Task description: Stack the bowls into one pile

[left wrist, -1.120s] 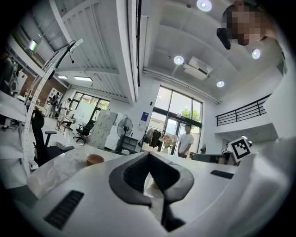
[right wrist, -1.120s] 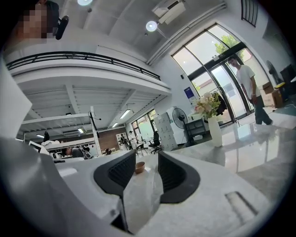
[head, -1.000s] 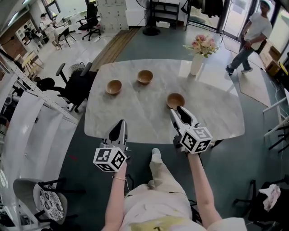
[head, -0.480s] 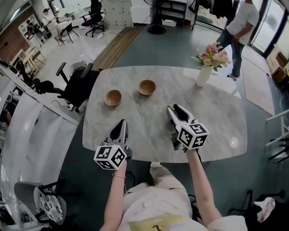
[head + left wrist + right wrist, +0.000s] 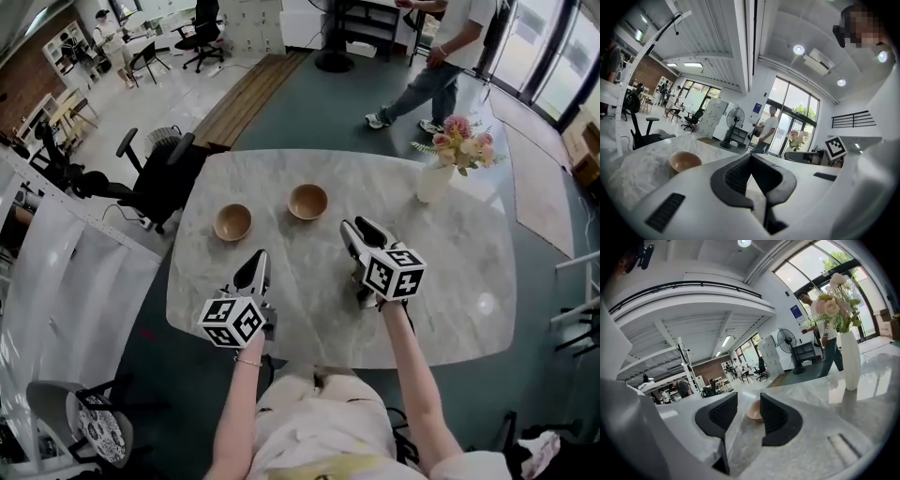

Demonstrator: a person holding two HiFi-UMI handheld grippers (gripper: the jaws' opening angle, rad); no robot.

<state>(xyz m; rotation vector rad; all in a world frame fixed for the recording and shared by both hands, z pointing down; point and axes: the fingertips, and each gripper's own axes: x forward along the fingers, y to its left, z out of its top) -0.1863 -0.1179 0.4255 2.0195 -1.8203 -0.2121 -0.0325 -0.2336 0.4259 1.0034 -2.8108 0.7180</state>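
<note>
**A:** Where are the bowls, and what are you holding?

**B:** Nothing yet. Two small, round, light-brown wooden bowls stand upright and apart on the pale marble bench (image 5: 450, 253). The left bowl (image 5: 232, 222) is ahead of my left fingers (image 5: 736, 176), and the farther bowl (image 5: 307, 201) lies beyond my right fingers (image 5: 774, 420). My left fingers are closed tip to tip with nothing between them. My right fingers stand wide apart and empty, and the farther bowl shows through their gap, well past the tips.

**A:** How do you expect a bowl to handle?

**B:** Light and stiff, I'd judge, so it won't give under a squeeze. The wood looks smooth and the marble looks slick, so a nudge may send it skating rather than lifting it.

**A:** So where do you take hold?

**B:** At the near rim, with one finger inside the wall and one outside. The rim is thin enough to pinch, whereas the rounded body would probably squirt out. I'd keep the bowl level as I carry it and set it down gently into the other, since a tilted wooden rim could catch instead of nesting.
</note>
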